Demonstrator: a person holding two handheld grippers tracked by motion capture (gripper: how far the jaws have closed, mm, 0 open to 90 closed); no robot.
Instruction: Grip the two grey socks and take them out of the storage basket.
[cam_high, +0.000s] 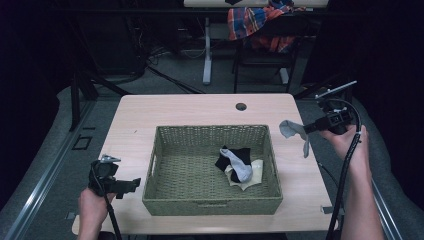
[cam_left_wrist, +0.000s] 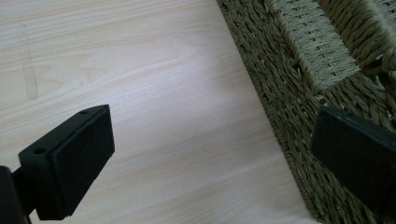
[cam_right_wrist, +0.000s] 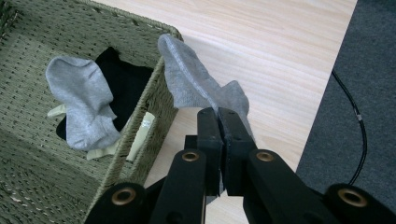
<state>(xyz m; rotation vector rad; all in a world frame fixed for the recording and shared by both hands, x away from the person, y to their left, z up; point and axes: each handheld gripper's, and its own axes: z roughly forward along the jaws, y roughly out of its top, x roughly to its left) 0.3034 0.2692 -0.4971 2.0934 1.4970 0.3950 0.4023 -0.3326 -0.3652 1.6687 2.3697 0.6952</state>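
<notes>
Grey sock, mid part hidden btwn right gripper fingers.

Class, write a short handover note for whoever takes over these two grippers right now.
Right gripper: shut on a grey sock, held above the table just right of the basket.
Left gripper: open, empty, low beside the basket's left wall.
Done: a grey sock, a black sock and a pale one lie in the basket.
Left: probably carry the held sock over the rim and drop it in.

Grey sock, limp, pinched at one end, hanging above table
</notes>
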